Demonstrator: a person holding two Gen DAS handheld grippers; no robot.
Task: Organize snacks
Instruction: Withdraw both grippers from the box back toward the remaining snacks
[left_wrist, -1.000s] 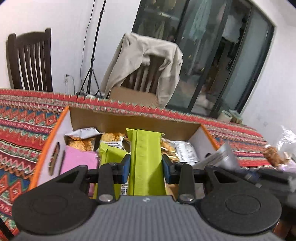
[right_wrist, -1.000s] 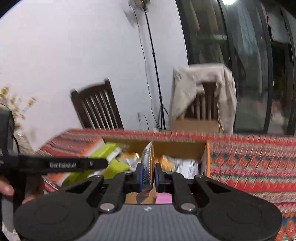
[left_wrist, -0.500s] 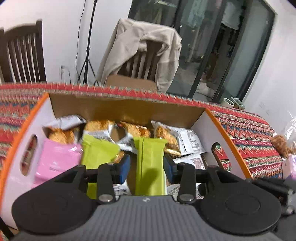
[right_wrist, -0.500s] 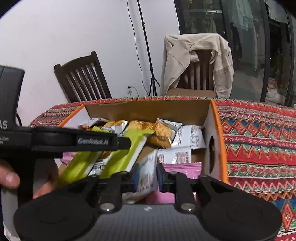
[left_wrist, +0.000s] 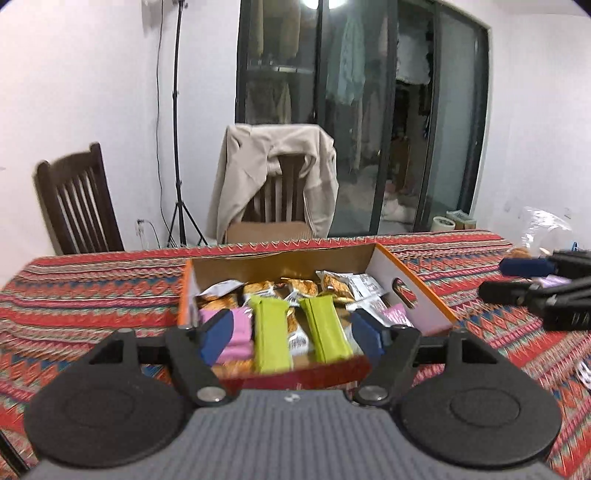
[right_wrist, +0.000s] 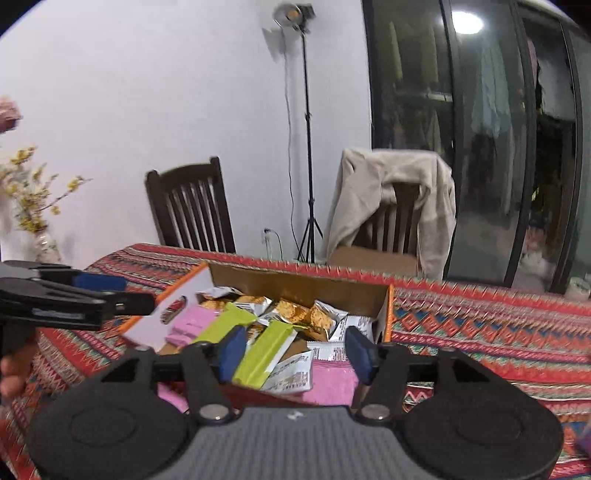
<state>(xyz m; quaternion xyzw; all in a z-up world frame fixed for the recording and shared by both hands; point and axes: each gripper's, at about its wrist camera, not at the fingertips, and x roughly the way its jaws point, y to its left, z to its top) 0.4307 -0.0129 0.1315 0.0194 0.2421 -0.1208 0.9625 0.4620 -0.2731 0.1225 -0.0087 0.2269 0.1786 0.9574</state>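
Comparing with a second ago, both grippers have let go. The left gripper was pinching a lime-green snack bar wrapper; its jaws have just been opening and now stand spread with nothing pressed between them, and that bar lies flat in the open cardboard box with orange edges, beside a second lime-green bar. The right gripper had a white printed snack packet clamped; its jaws have also just been opening and are spread wide, and the packet rests at the near end of the box on a pink packet. Both cameras sit further back from the box than before, so the whole box is in view.

The box also holds a pile of silver-and-orange cracker packets at the far end and another pink packet on the left. It sits on a table covered by a red patterned woven cloth. Behind are a dark wooden slatted chair, a second chair draped with a beige jacket, a black light stand, white walls and dark glass sliding doors.
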